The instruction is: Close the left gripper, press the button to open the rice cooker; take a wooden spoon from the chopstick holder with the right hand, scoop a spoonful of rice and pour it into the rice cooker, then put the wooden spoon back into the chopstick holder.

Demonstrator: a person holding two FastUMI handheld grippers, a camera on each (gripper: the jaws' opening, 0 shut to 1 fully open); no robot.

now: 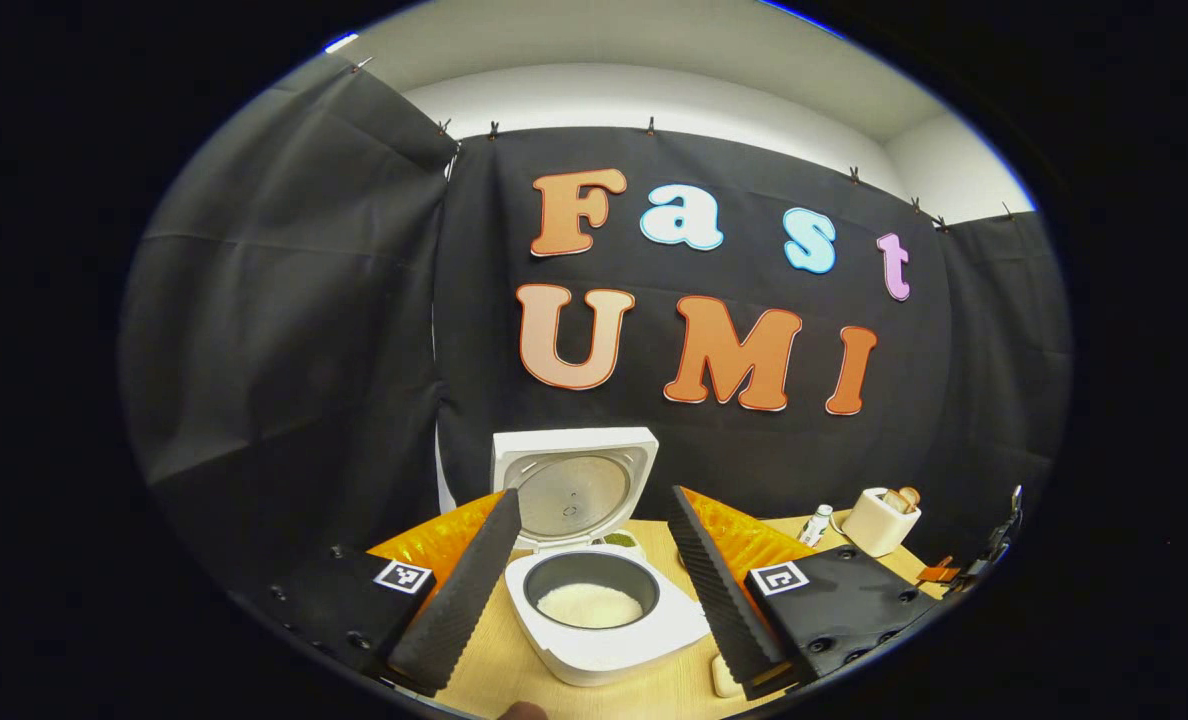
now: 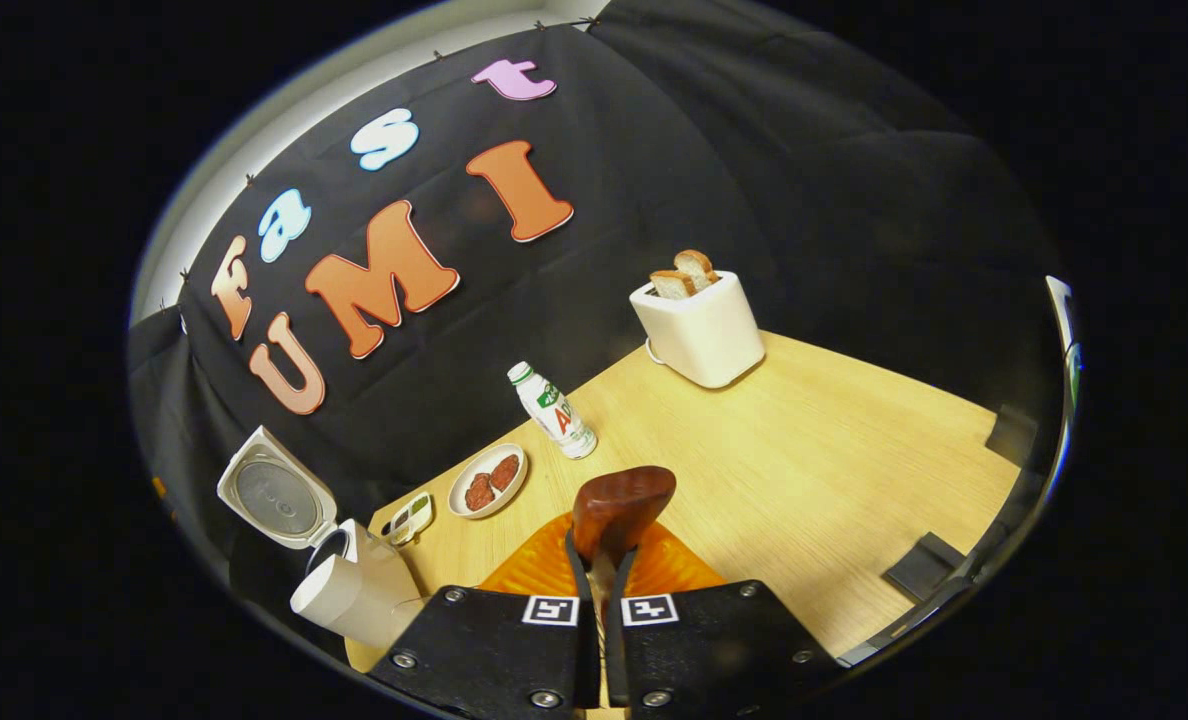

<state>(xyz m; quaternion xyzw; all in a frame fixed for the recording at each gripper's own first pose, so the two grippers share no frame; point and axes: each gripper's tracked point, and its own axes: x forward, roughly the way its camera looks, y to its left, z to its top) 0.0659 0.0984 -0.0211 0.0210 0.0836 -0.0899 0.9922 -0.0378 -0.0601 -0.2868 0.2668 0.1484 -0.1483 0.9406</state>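
The white rice cooker (image 1: 594, 640) stands on the table with its lid (image 1: 572, 478) raised and white rice in its dark inner pot (image 1: 590, 603). My left gripper (image 1: 594, 495) is open, one finger on each side of the cooker and not touching it. My right gripper (image 2: 602, 560) is shut on the handle of a wooden spoon (image 2: 622, 505), whose brown bowl sticks up past the fingertips. I cannot tell whether the spoon carries any rice. The cooker's open lid (image 2: 274, 490) also appears at the lower left of the right gripper view.
A white cylindrical container (image 2: 339, 598) stands beside the cooker. On the wooden table (image 2: 834, 470) are a small dish (image 2: 410, 518), a plate with brown patties (image 2: 489, 480), a small bottle (image 2: 554, 410) and a white toaster with bread (image 2: 699, 325). The toaster (image 1: 879, 520) sits at the back right.
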